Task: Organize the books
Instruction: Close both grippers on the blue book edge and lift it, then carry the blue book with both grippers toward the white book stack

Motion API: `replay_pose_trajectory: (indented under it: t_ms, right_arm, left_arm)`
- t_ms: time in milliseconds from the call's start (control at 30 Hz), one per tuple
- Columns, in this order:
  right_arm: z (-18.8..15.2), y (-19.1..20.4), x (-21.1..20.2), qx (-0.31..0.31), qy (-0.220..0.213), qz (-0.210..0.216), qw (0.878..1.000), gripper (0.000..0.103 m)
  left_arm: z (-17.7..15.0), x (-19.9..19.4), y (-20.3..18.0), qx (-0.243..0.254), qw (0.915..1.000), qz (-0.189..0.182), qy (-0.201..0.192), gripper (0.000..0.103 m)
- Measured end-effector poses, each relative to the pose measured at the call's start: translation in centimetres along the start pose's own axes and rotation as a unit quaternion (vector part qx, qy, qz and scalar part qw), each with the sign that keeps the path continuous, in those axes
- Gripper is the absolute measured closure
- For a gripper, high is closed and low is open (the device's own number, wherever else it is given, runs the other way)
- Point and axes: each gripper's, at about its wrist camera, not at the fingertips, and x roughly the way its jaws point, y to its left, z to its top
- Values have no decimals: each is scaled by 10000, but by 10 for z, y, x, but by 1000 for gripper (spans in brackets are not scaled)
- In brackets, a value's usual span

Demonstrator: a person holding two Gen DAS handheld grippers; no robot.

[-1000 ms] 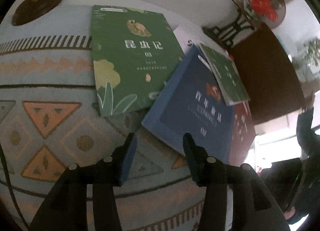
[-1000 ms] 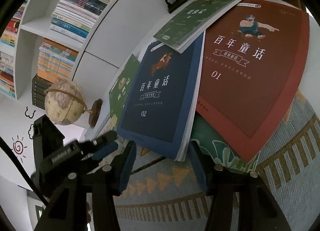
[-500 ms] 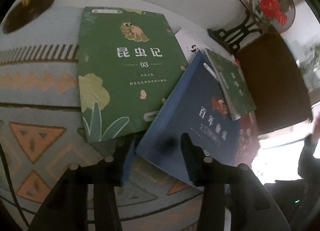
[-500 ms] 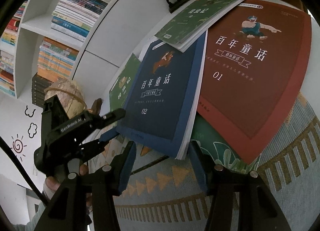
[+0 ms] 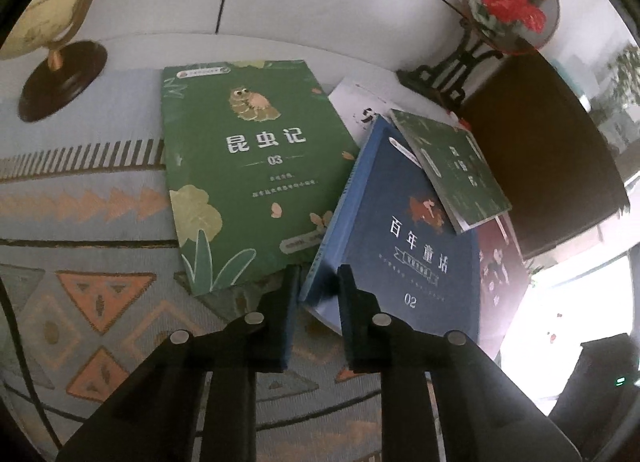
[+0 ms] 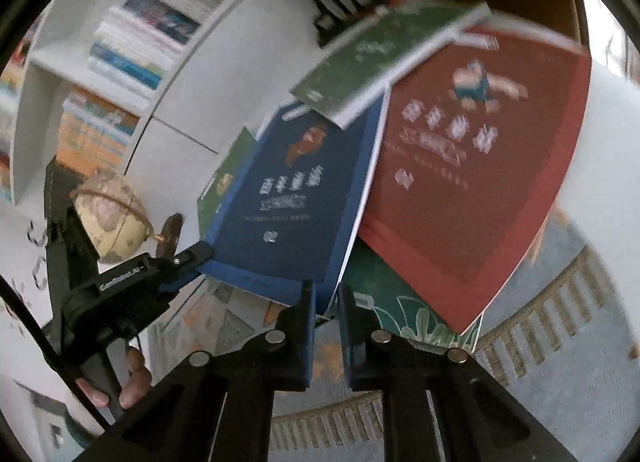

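Observation:
A blue book marked 02 lies tilted over a large green book marked 03. A small green book rests on its far corner and a red book lies at its right. My left gripper is shut on the blue book's near left corner. In the right wrist view my right gripper is shut on the blue book's near right corner. The red book and small green book show there too. The left gripper appears at its left.
A globe on a dark stand is at the far left on the patterned cloth. An ornament with a red flower stands at the back right. White shelves with stacked books are behind.
Both grippers have closed in on the blue book's near corners and shut on them. The right view is now blurred as the books shift.

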Motion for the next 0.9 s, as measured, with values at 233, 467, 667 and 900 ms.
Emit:
replay_pose_trajectory:
  t_ms: [233, 467, 667, 900]
  right_arm:
    - [-6, 3, -25, -30, -170, 2, 9999, 93]
    - [-37, 15, -48, -269, -8, 42, 9996, 93]
    - [-71, 12, -54, -310, 447, 93, 9985, 94]
    - [-93, 1, -64, -130, 652, 74, 9978, 96]
  left_arm:
    - [-20, -12, -6, -19, 9997, -159, 170, 88]
    - [-61, -35, 5, -190, 9991, -170, 327, 88]
    - [-113, -48, 23, -309, 9973, -96, 666, 88]
    - [-165, -60, 26, -316, 9941, -184, 1017, 88]
